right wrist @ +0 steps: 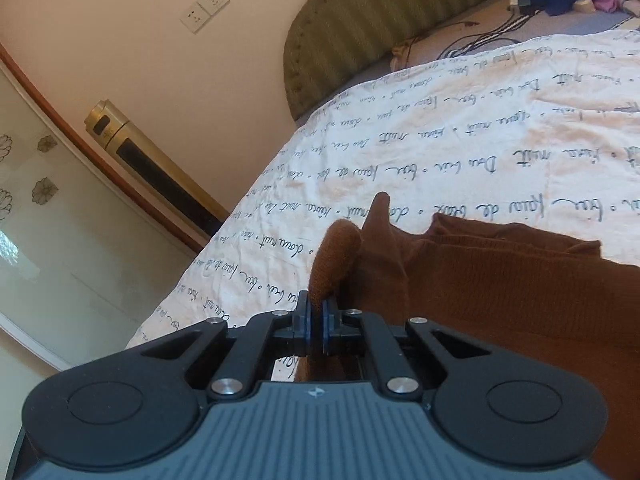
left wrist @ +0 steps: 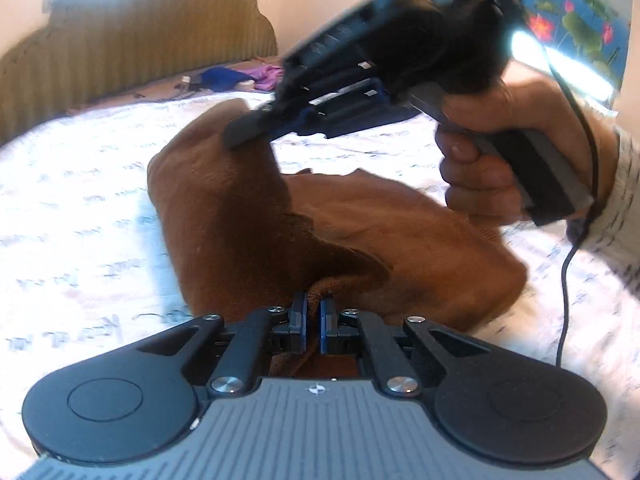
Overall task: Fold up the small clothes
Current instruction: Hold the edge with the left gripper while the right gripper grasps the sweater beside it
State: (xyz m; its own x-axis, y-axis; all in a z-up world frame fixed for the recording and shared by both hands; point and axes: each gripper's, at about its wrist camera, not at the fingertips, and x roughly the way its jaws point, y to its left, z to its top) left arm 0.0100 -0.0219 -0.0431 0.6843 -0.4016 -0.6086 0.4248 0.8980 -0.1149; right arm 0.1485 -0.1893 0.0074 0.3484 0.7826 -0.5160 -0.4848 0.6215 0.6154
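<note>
Presently: one brown knit garment [left wrist: 248,216], soft, fine-ribbed and thick at its rolled hem, lying rumpled on the bed [left wrist: 80,184]. Left tongs [left wrist: 313,312] clenched on the near hem; right tongs [right wrist: 314,316] clenched on another edge, which rises in a peak. Both pinches likely serve to raise and spread the cloth for a fold. Bed cover: pale cotton printed with script. Behind: olive ribbed headboard [left wrist: 152,40], padded.
</note>
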